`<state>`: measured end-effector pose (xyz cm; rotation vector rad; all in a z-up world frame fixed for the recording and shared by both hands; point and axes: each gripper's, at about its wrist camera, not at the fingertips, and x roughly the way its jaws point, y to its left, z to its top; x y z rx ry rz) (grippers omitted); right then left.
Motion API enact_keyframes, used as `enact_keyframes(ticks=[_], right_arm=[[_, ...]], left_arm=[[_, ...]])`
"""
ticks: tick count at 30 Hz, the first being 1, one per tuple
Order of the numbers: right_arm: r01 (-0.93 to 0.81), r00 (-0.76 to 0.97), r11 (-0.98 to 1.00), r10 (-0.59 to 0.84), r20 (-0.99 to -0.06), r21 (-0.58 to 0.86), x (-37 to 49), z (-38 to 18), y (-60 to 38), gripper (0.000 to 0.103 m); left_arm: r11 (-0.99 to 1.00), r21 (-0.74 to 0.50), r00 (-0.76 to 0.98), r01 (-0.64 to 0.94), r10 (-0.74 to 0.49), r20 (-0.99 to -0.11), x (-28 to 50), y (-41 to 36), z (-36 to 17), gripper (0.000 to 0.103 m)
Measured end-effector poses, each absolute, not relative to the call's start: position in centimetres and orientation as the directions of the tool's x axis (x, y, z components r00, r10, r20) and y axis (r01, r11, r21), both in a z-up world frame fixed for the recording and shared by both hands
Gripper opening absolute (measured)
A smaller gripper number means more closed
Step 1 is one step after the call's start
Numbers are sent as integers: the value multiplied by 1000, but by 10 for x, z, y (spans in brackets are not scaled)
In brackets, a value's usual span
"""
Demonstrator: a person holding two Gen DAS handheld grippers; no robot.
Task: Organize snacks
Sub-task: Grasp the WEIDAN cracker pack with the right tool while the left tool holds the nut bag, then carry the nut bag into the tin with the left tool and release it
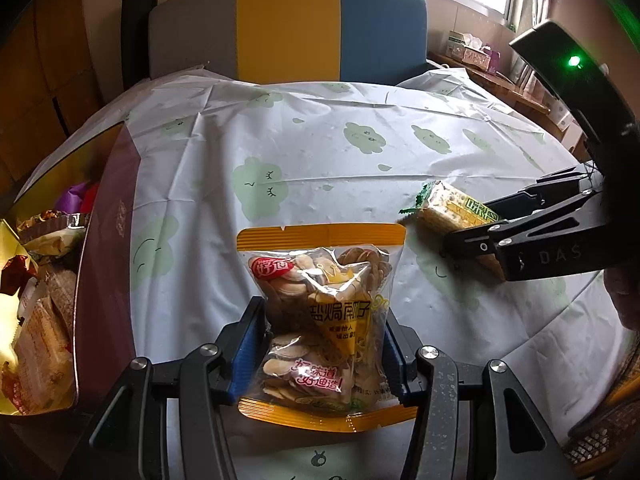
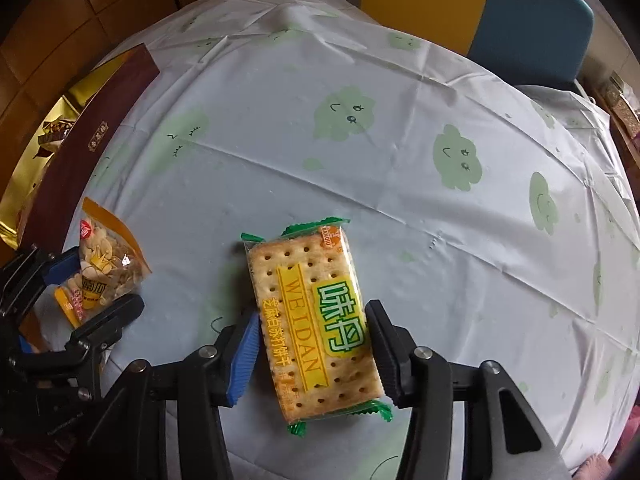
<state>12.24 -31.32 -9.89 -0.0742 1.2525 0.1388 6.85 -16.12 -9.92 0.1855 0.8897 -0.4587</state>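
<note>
Cloud-print tablecloth [image 2: 400, 168], striped chair [image 1: 288, 20] behind, left gripper [image 1: 322, 356] jaws clamping seed bag [image 1: 320, 308], right gripper [image 2: 316, 356] apparently gripping cracker pack [image 2: 312, 320].

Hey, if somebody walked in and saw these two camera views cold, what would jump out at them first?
Probably the two snacks framed by gripper fingers: the left gripper closed on a clear, orange-edged bag of seeds, and the right gripper bracketing a green-trimmed cracker pack on the cloud-print tablecloth. Next, at the table's left edge, the gold-lined maroon box already filled with wrapped snacks.
</note>
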Motion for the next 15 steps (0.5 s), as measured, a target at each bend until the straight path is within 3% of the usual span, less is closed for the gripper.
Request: enact_keyframes(ticks=[6, 15], right_arm=[[-127, 307, 991, 81, -948, 44, 119, -100, -319, 53], [-230, 377, 968, -11, -926, -105, 113, -102, -296, 50]], left_arm=[[893, -18, 541, 450, -288, -791, 67, -161, -96, 50], [891, -35, 579, 452, -323, -749, 50, -148, -60, 49]])
